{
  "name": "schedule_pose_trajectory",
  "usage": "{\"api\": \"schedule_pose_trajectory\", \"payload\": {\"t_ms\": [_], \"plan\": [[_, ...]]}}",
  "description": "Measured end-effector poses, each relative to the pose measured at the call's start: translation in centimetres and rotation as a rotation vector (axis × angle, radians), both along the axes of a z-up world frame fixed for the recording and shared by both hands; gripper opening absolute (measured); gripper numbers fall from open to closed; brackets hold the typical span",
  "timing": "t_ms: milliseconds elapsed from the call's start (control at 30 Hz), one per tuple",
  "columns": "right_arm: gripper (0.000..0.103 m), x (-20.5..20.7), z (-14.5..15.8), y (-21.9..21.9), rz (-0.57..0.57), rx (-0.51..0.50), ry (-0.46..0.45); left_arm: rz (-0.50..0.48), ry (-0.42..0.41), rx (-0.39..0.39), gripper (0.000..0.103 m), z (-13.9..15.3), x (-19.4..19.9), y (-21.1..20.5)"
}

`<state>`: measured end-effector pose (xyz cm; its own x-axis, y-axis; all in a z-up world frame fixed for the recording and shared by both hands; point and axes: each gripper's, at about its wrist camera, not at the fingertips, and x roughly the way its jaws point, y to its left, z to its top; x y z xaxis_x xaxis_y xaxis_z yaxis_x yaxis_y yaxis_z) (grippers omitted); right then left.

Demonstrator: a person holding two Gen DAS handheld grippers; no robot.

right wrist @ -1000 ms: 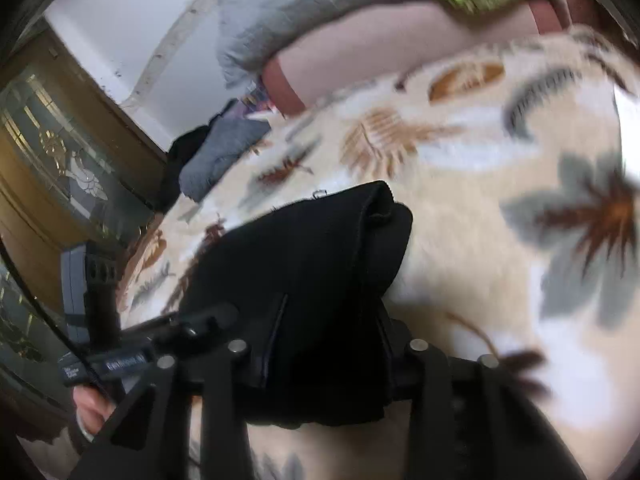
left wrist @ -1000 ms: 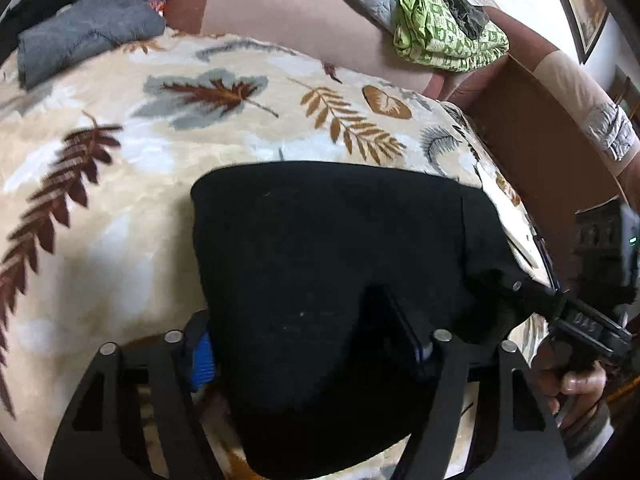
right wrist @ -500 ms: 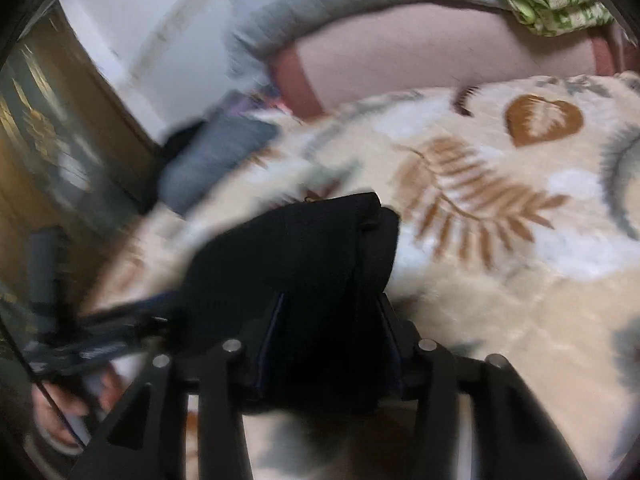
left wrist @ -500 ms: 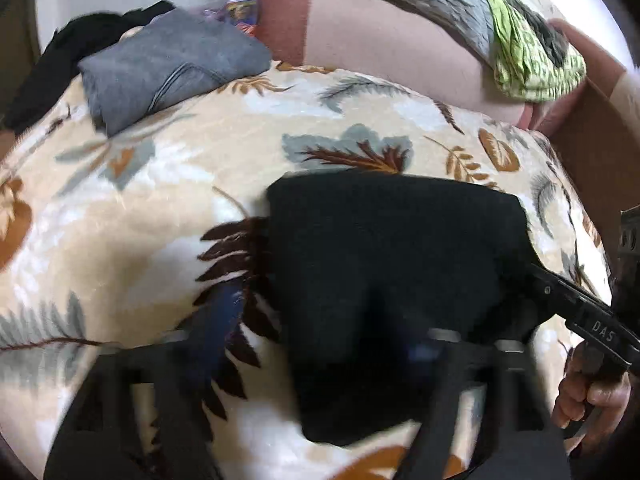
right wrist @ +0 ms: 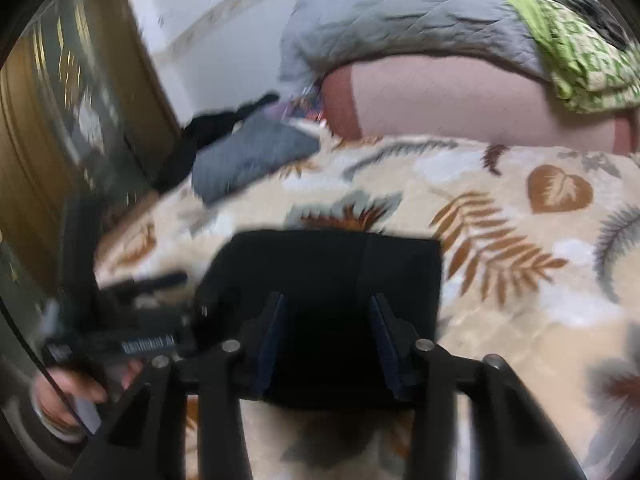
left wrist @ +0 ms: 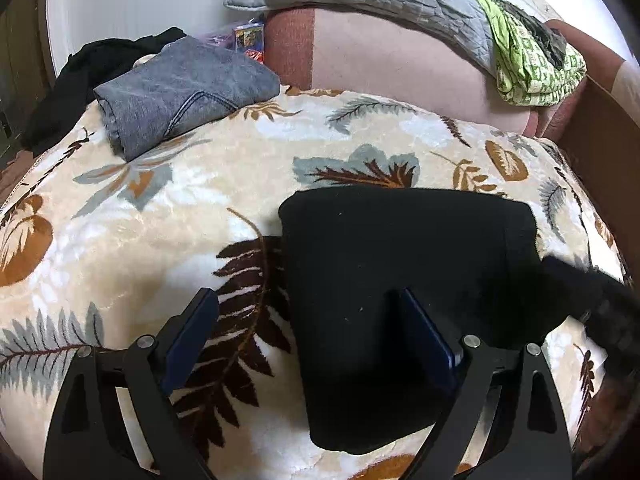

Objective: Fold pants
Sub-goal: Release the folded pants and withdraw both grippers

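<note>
Pants (left wrist: 400, 280) lie as a compact black folded block on the blanket (left wrist: 120, 240), well apart from the jeans (left wrist: 180, 88). Our left gripper (left wrist: 308, 320) is spread wide, gripping nothing, apparently clear of the near edge. Right gripper (right wrist: 326, 328) fingers stand apart astride the fold; grip unclear through blur.

Left gripper (left wrist: 308, 320) fingers spread wide; right gripper (right wrist: 328, 332) fingers parted.
</note>
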<state>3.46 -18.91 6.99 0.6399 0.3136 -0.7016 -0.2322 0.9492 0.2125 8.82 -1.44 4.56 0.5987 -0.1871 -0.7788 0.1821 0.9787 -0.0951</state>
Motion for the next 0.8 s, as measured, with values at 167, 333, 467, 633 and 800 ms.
{"api": "schedule_pose_trajectory", "payload": {"t_ms": [167,333,467,633,800], "plan": [[0.038,-1.1,-1.6,0.8,-0.01,-0.059,-0.007,0.002,-0.003,-0.007,0.093,-0.3,-0.2,-0.1],[0.046,-2.1,1.5,0.1,-0.026,-0.019,-0.065,-0.003,-0.055,0.038,0.093,0.7,-1.6,-0.4],[0.054,-3.0,2.7,-0.1,-0.067,-0.032,-0.092,-0.001,-0.108,0.042,0.093,1.8,-2.9,-0.6],[0.067,-3.2,3.3,-0.6,-0.134,-0.011,-0.083,0.009,-0.164,0.022,0.093,3.3,-4.8,-0.4],[0.068,-4.0,3.9,-0.2,-0.138,-0.027,-0.085,0.057,-0.194,0.032,0.093,3.8,-6.8,0.6]]}}
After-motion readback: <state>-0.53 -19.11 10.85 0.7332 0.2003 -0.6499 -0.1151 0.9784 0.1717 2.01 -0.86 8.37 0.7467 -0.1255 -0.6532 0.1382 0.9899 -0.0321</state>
